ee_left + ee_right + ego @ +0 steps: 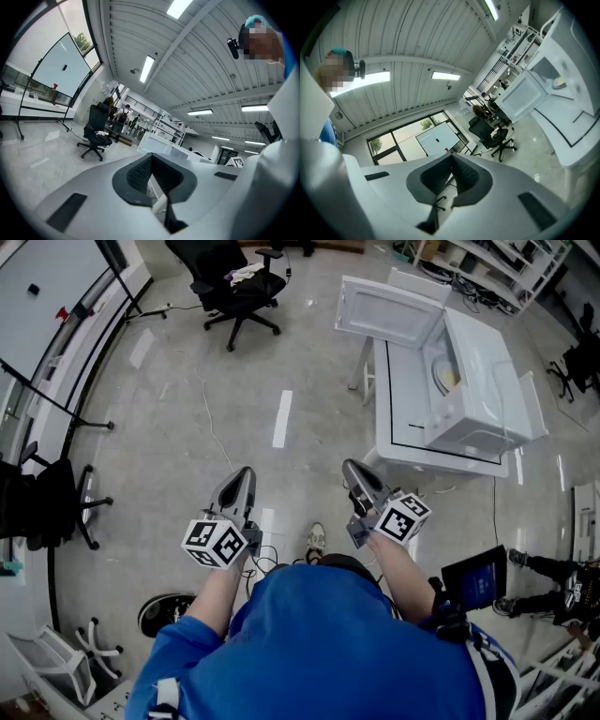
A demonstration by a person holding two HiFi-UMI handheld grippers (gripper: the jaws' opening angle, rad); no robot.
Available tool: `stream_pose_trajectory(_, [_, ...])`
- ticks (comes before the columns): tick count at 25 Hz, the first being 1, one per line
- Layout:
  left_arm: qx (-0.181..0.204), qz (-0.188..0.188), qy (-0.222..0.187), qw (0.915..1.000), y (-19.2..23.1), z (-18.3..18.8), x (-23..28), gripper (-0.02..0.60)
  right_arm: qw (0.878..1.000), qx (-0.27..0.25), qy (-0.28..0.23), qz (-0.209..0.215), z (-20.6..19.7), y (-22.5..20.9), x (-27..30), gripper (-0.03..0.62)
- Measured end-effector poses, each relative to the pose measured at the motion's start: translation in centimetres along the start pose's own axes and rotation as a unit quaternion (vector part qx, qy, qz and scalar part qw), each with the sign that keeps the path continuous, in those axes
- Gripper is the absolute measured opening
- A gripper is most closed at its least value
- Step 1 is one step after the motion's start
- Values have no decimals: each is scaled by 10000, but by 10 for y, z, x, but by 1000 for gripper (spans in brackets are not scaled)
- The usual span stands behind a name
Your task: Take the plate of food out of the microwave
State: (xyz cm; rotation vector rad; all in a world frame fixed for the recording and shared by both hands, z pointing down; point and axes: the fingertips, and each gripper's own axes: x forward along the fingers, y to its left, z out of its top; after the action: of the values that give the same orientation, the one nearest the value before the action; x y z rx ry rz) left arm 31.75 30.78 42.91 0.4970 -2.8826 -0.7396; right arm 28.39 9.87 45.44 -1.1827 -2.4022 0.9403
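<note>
We note open grey floor point(309, 371) before the white tabletop point(398, 413) edge. The plate of yellow food point(448, 378) lies inside the open white microwave point(487, 390), well beyond left tongs point(241, 476) and right tongs point(354, 471), both pressed together, empty.
</note>
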Motion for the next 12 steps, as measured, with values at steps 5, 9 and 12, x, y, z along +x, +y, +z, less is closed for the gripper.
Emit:
stream_pose_trajectory(5, [61, 9, -6, 10000, -4, 5, 40, 8, 10000, -24, -37, 29, 29, -28, 9, -8])
stream_pose_trajectory(9, [128, -59, -59, 9999, -9, 7, 76, 8, 9999, -75, -136, 43, 51, -54, 17, -8])
stream_pose_trajectory(12, [151, -79, -36, 9998, -10, 8, 99, 8, 9998, -43, -195, -13, 63, -72, 24, -8])
